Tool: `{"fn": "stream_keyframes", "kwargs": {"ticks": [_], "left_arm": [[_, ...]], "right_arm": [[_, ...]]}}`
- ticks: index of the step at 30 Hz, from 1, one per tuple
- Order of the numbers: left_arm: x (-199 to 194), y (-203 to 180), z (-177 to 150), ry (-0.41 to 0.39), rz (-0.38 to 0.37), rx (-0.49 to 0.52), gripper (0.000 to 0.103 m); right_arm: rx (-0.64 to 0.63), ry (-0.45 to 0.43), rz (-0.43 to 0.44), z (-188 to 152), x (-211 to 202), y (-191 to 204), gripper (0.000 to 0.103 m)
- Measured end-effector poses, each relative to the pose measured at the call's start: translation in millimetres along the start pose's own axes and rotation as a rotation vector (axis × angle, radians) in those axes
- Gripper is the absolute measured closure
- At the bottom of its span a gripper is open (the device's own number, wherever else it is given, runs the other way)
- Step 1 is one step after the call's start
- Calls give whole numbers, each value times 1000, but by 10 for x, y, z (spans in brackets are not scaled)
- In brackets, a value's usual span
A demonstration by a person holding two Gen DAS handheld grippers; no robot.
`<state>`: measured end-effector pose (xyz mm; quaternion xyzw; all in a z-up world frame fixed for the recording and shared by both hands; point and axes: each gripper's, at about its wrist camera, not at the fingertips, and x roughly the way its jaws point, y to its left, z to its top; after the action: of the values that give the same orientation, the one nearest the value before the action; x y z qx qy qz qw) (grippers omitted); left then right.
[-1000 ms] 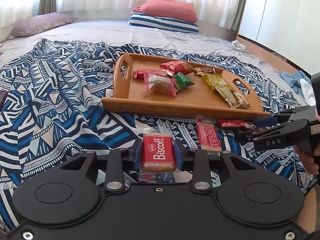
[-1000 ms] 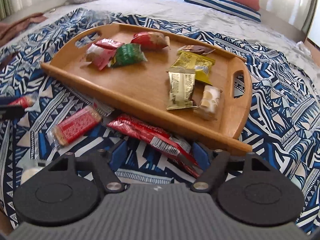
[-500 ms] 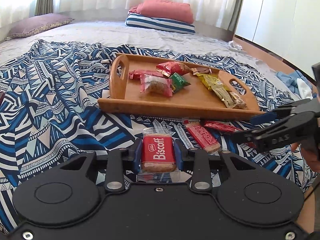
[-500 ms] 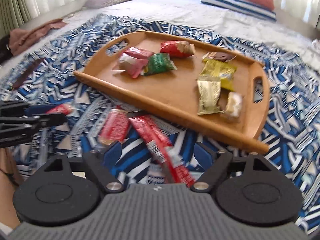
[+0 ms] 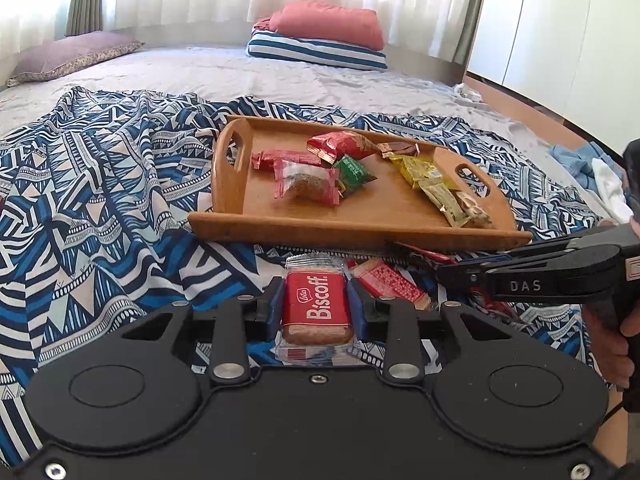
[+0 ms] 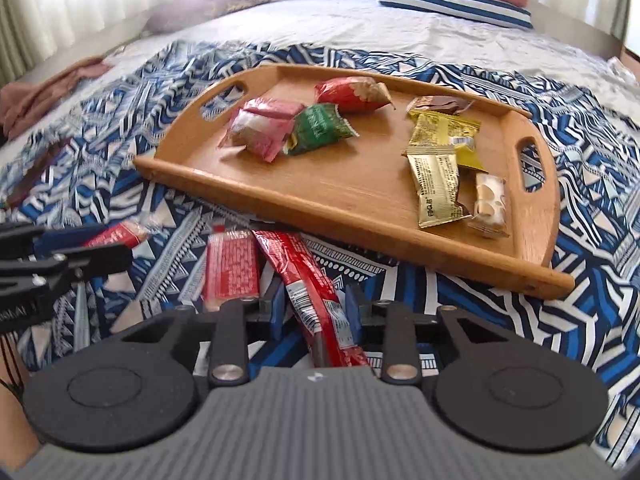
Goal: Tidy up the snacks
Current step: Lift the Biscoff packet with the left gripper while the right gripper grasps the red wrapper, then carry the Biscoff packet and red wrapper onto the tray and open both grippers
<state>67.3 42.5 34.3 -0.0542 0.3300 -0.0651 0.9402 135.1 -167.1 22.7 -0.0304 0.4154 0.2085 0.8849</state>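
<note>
Snack packets lie half sorted on a bed, most of them already on the wooden tray that rests on a blue-and-white patterned bedspread. The left gripper is closed on a Biscoff biscuit packet, pads pressing its long sides, held just above the bedspread short of the tray's near edge. The right gripper has its jaws drawn in tight around a long red snack bar, which runs lengthwise between them with its far end on the bedspread close under the tray's near edge; whether the pads bite firmly cannot be told. A flat red wafer packet lies touching the bar's left side and looks likely to drag along. Doing this step well probably means lifting the bar straight up first to free it from its neighbour, clearing the tray's raised near rim before moving over it, and setting both packets on the bare wood along the near edge, beside the red and green packets rather than on them.
</note>
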Motion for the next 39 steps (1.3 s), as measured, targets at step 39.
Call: {"fn": "stream_keyframes", "kwargs": {"ticks": [39], "left_arm": [[1154,263,1013,-49,114,12,71]], "right_arm": [[583,-208,-35,994,368,-682,86]]}}
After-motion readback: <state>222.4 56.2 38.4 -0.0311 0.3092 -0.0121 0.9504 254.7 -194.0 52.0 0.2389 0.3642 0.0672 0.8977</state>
